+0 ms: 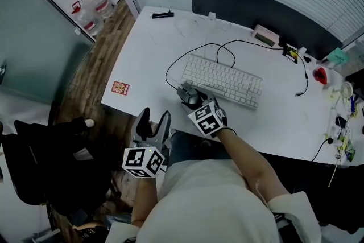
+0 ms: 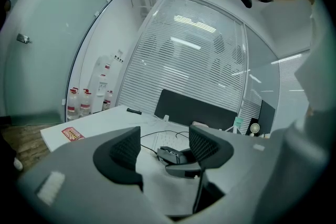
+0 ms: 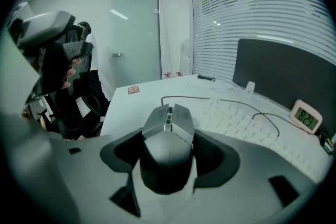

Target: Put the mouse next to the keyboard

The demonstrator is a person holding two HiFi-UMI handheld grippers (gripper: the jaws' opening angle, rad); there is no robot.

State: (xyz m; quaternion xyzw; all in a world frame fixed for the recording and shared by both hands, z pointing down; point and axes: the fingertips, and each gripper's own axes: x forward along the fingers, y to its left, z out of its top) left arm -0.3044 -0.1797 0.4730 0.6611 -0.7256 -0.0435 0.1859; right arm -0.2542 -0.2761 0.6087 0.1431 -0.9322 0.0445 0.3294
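The right gripper (image 3: pixel 169 150) is clasping the mouse (image 3: pixel 168 115) near the desk's (image 1: pixel 148 54) front edge, beside the keyboard's (image 1: pixel 224 79) left end. The left gripper (image 2: pixel 165 150) is hanging open and empty. Next probably comes settling the mouse alongside the keyboard and letting go.

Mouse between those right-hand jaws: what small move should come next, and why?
Probably lift it slightly. The right gripper looks closed on the mouse from both sides, and the mouse seems to rest on the desk at the keyboard's left end. The left gripper hangs open.
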